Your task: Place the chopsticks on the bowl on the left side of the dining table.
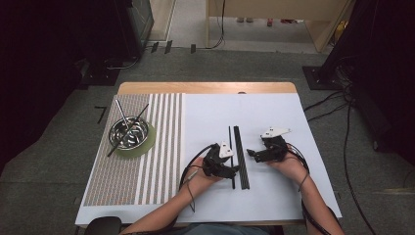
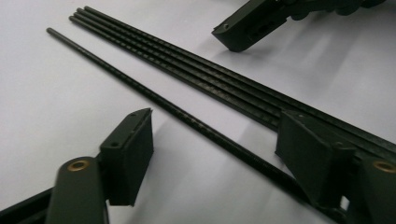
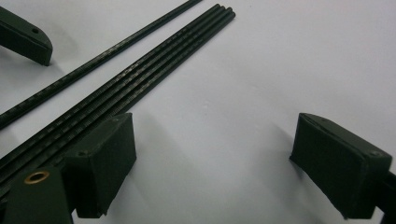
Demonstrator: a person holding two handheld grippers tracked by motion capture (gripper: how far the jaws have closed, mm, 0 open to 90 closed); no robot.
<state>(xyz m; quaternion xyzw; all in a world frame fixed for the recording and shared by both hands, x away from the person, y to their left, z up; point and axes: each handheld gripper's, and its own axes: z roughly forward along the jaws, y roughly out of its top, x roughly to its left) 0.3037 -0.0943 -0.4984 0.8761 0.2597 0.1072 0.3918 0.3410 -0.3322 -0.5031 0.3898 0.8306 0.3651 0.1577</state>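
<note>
Underneath, white table sheet [image 1: 274, 196] — striped mat [image 1: 156, 147], grey carpet [image 1: 44, 171] around.

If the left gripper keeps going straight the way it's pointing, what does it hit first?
Probably the single black rod, which runs between its open jaws. Beyond it lie the bundle of rods, then the right gripper. Depth is hard to judge.

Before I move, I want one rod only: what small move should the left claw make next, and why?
Probably close the left claw on the single rod. It already lies between the open jaws, apart from the bundle of rods, so shutting here should catch it alone. The right claw is open beside the bundle.
</note>
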